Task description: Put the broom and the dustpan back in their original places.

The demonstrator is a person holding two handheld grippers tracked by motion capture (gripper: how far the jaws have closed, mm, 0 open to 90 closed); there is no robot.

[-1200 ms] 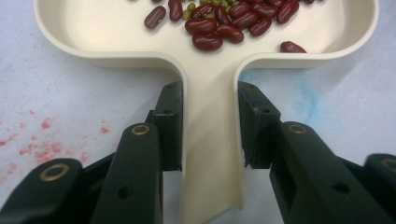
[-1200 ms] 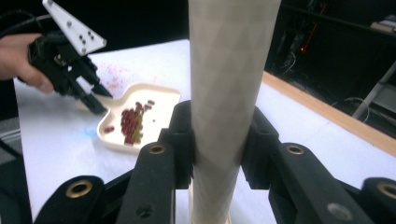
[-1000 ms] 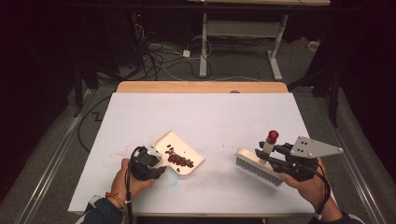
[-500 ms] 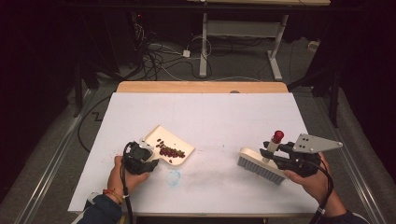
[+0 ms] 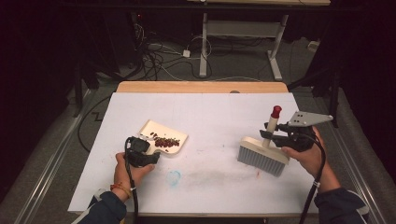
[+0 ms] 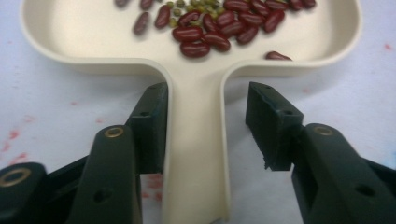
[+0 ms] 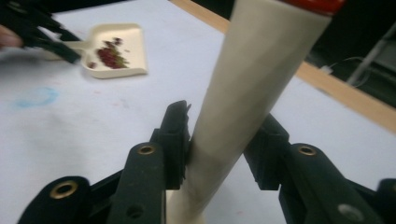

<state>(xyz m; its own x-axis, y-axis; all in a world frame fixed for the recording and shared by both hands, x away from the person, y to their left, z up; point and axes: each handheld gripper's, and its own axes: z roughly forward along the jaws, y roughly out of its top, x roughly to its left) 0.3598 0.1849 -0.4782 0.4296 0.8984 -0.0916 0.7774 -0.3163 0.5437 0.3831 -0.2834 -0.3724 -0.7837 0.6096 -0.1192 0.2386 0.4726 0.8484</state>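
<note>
We are seeing the left tongs [image 6: 205,135] straddling the handle of the cream dustpan [image 6: 196,140], jaws apart: one jaw touching the handle's side, the other standing clear of it. So the pan is resting on the white worktop [image 5: 210,116], left of centre, not really gripped. Risk here: lifting without closing, the handle is slipping out and the kidney beans [image 6: 219,28] and small green beans are spilling. The pan's long axis is running from the handle near the person out to its open mouth, pointing away and to the right in the high view. Over on the right, the right tongs [image 7: 217,140] are clamped on the brush handle [image 7: 252,93], which is leaning; the brush [image 5: 262,156] is sitting bristles-down, and a twist could be tipping it.
</note>
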